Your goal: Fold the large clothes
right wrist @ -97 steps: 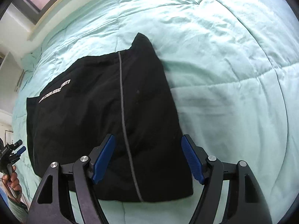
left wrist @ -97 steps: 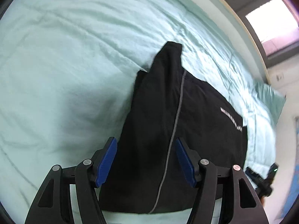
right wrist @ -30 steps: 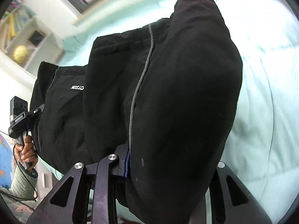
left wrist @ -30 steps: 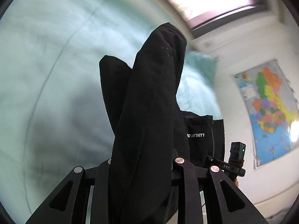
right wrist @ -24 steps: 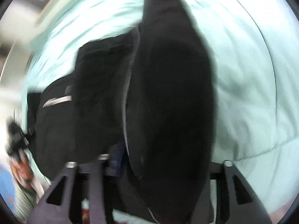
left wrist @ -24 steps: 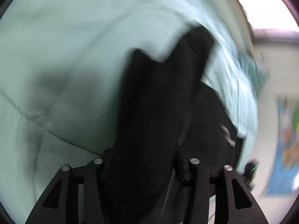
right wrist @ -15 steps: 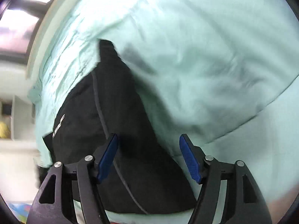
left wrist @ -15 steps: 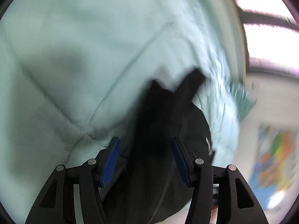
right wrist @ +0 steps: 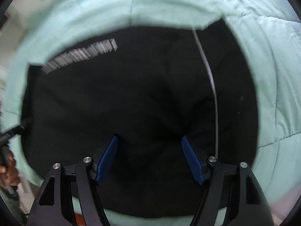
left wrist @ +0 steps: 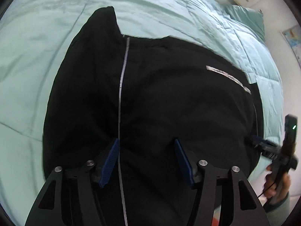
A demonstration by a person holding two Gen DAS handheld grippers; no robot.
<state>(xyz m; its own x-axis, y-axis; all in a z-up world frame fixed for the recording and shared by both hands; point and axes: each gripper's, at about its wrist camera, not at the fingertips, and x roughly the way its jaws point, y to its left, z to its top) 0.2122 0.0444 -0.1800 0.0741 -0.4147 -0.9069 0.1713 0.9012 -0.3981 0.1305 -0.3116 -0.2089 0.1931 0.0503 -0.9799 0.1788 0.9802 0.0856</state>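
A folded black garment with a grey stripe and white lettering lies flat on the mint-green quilt. It fills most of the right wrist view too. My left gripper is open, its blue pads just above the garment's near part. My right gripper is open and empty over the garment. The right gripper shows at the right edge of the left wrist view, held in a hand.
The quilt spreads on all sides of the garment. A green pillow lies at the far right by a white wall. A hand with the other gripper shows at the left edge of the right wrist view.
Both grippers held the garment up a second ago. They have laid it on the quilt, opened, and let go. Both now hover over it.
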